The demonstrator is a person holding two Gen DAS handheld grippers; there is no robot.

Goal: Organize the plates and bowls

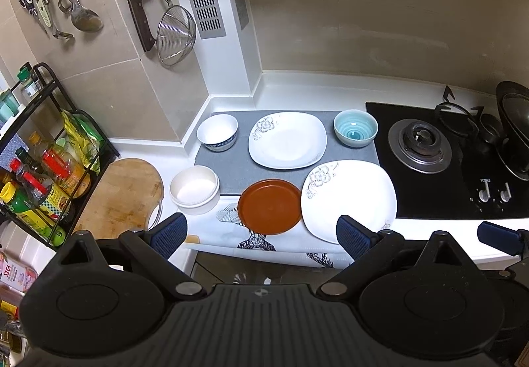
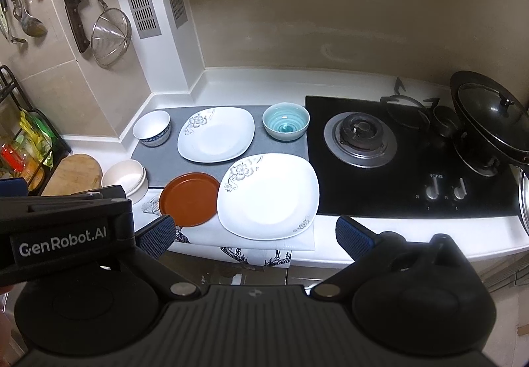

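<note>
On the counter lie two white square plates with flower prints, one at the back [image 1: 287,139] [image 2: 215,134] and one in front [image 1: 348,198] [image 2: 268,195]. A brown round plate [image 1: 269,206] [image 2: 189,199] lies left of the front plate. A white bowl with blue rim pattern [image 1: 217,131] [image 2: 152,127], a teal bowl [image 1: 355,128] [image 2: 285,120] and a cream bowl [image 1: 194,189] [image 2: 125,176] stand around them. My left gripper [image 1: 261,236] is open and empty, held short of the counter's front edge near the brown plate. My right gripper [image 2: 254,239] is open and empty, before the front white plate.
A grey mat [image 1: 231,165] lies under the back dishes. A black gas hob [image 2: 396,161] with a lidded wok [image 2: 489,118] is on the right. A wooden cutting board [image 1: 122,195] and a bottle rack [image 1: 43,175] stand at the left. Utensils and a strainer [image 1: 175,36] hang on the wall.
</note>
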